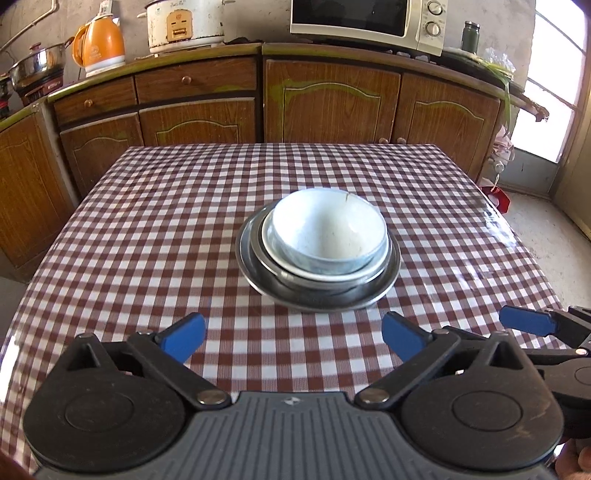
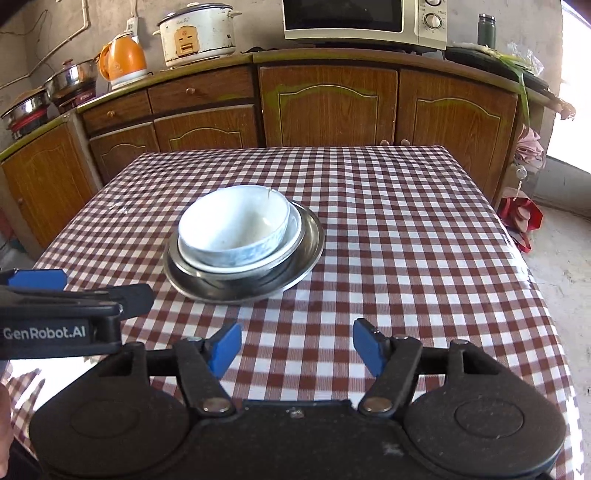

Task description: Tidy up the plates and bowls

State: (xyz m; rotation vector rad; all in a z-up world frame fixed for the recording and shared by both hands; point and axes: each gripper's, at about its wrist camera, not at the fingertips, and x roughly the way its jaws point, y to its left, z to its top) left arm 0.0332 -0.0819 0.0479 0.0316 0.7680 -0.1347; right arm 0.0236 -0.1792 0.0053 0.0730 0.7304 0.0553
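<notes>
Bowls (image 1: 327, 230) sit nested on the steel plate (image 1: 384, 284), widest lowest for stability; your left gripper (image 1: 293, 338) and right gripper (image 2: 295, 349) hover near it, spread wide, empty.

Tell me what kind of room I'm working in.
Most likely a home kitchen: a rice cooker, microwave and orange kettle stand on wooden cabinets behind the checkered table.

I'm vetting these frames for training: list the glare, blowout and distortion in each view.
Left wrist: window blown out white, glare streaks on the tablecloth's right edge, cabinets bowed by fisheye. Right wrist: window likewise overexposed, sheen on the tablecloth, bowl sharp.
</notes>
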